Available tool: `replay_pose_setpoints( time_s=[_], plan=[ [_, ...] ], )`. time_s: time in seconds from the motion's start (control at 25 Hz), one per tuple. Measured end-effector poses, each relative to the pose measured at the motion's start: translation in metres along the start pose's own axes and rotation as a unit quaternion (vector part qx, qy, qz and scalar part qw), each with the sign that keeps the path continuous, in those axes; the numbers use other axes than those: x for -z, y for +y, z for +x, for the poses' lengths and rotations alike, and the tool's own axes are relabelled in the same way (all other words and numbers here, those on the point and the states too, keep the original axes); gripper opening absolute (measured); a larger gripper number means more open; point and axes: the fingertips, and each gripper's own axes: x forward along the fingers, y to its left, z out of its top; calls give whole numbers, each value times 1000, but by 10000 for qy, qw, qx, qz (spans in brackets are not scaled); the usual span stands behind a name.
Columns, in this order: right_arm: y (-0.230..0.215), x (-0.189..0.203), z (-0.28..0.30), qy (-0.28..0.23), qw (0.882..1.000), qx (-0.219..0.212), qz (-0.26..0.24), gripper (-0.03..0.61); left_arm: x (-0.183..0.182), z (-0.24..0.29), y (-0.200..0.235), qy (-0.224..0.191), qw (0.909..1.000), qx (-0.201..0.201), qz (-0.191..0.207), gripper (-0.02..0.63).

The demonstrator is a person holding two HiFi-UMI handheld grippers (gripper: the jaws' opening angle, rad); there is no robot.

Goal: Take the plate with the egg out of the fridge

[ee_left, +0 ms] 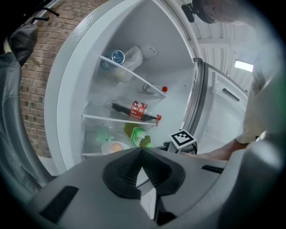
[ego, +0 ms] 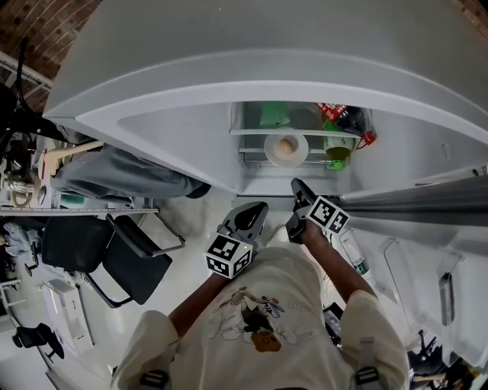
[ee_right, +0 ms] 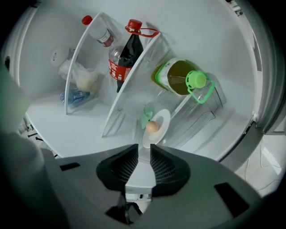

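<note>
In the open fridge (ego: 229,46), the plate (ee_right: 164,117) holds the egg (ee_right: 153,127); the right gripper (ee_right: 144,148) has its jaws narrowly apart, the left gripper (ee_left: 142,150) has them together.

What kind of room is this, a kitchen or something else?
Probably a lab or office workroom, not a home kitchen: an open fridge stands beside black office chairs and a bare brick wall.

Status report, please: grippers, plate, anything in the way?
Left gripper shut, empty. Right gripper open, empty, aimed at plate, not touching. Plate with egg inside fridge. Path looks clear; green bottle beside it.
</note>
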Motion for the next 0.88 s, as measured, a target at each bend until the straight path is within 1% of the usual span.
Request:
replay_pose_setpoints(
  time_s=[0.2,0.36,0.56,0.88],
  plan=[
    [-5,-2,8,17,10000,61,8,67,1,4,5,-5,10000,-79,-1,9],
    [-13,-2,15,22,9998,169,-79,69,3,8,11,-30,9998,-181,-9,9],
    [-22,-3,22,34,9997,237,-97,75,7,13,12,-3,9998,-180,14,9],
    [-29,-5,31,45,9997,244,76,80,9,20,16,38,9998,-205,57,9]
  ],
)
